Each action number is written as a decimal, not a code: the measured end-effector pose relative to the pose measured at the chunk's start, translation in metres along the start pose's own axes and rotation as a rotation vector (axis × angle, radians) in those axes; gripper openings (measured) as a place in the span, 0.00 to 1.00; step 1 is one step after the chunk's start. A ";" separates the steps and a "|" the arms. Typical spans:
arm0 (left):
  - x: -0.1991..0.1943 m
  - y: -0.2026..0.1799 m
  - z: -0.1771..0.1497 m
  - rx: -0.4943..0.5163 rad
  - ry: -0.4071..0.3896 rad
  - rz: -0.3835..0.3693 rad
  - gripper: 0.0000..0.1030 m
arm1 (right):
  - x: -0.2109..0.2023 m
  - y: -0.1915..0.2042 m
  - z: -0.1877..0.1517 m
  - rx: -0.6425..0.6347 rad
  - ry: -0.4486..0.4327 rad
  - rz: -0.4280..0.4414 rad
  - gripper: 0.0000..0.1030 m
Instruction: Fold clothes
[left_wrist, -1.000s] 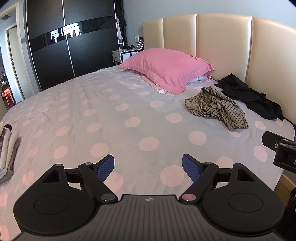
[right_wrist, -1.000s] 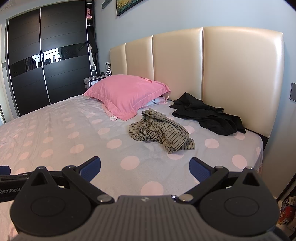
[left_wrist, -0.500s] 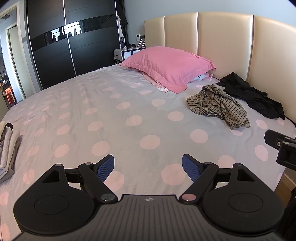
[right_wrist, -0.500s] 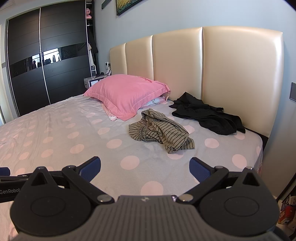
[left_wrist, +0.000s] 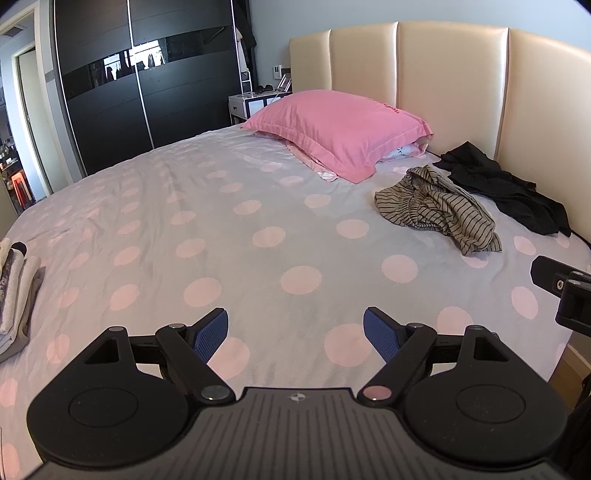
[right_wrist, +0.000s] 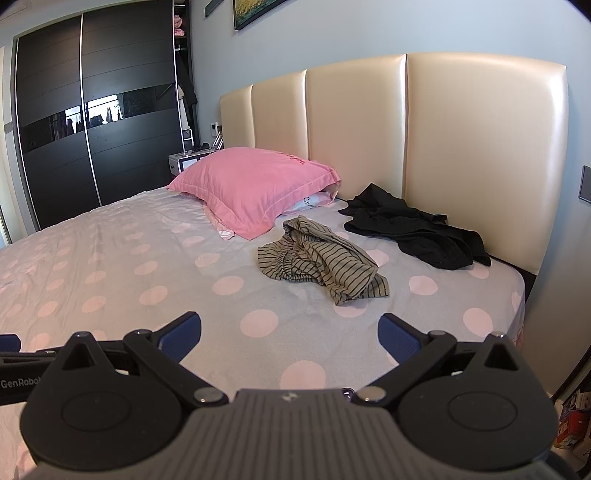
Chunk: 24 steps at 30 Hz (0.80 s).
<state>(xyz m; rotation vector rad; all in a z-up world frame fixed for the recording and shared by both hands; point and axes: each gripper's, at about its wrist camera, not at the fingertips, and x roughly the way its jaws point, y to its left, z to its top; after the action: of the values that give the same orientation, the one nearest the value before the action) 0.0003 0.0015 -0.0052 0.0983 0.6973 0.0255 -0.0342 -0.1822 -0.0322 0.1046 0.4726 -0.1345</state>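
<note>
Both grippers sit wide apart with nothing in them. The crumpled olive striped shirt (right_wrist: 321, 262) lies ahead near the crumpled black garment (right_wrist: 417, 230) by the headboard. It's closer to the right gripper (right_wrist: 290, 334) than the left gripper (left_wrist: 295, 332), so I'd guess right reaches first.
</note>
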 end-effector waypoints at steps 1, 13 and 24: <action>0.001 0.000 0.000 0.000 0.001 0.000 0.78 | 0.000 0.000 0.000 -0.001 0.001 0.000 1.00; 0.003 0.005 -0.001 -0.006 0.009 0.000 0.78 | 0.002 0.001 -0.001 -0.004 0.007 -0.001 1.00; 0.007 0.017 0.000 -0.002 0.025 0.011 0.78 | 0.014 -0.006 0.007 0.019 0.078 0.029 0.99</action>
<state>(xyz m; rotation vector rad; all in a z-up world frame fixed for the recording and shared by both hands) 0.0058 0.0189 -0.0079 0.1006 0.7221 0.0382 -0.0196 -0.1901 -0.0331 0.1357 0.5479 -0.1064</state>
